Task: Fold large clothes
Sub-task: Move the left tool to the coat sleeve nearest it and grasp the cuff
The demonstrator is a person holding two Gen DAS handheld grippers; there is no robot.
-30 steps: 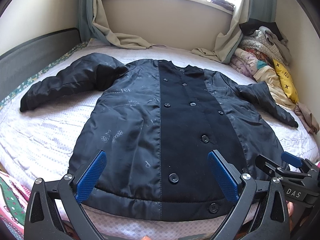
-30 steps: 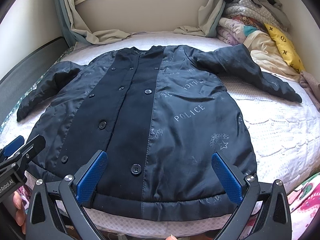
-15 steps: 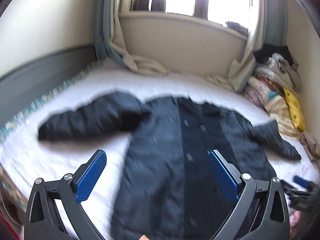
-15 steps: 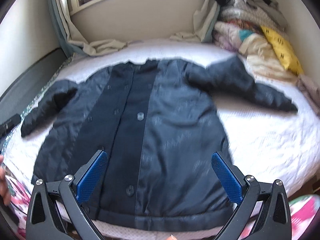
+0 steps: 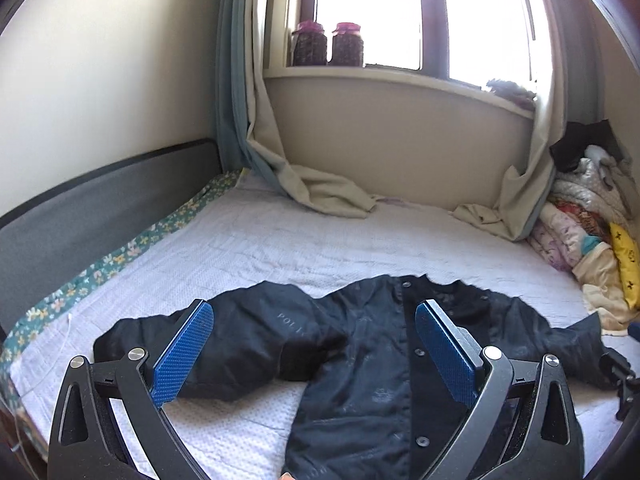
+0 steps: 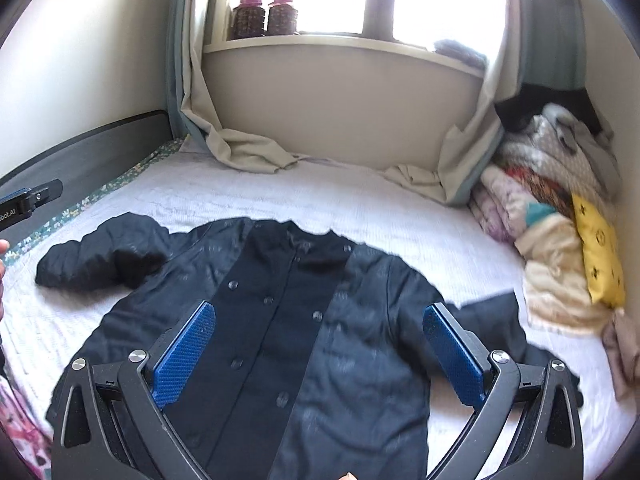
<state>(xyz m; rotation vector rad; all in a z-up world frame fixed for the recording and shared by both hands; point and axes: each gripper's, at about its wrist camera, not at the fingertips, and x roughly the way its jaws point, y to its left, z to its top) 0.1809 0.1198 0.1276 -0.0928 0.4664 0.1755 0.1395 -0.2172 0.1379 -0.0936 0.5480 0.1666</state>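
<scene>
While the dark coat (image 6: 304, 344) lies flat, front up, on the bed (image 6: 360, 208), both the left gripper (image 5: 312, 354) and right gripper (image 6: 320, 350) hover spread wide and empty; slippery padded fabric could slide from a shallow pinch

Home bedroom: bed (image 5: 280, 240), curtained window (image 5: 380, 12), piled bedding (image 6: 552, 208) in corner.

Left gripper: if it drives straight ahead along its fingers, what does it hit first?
Most likely the dark coat spread on the bed. The open left gripper points over its upper body and folded sleeve, with nothing between. Depth is unclear; a shallow line might pass over the coat onto bare bedding.
</scene>
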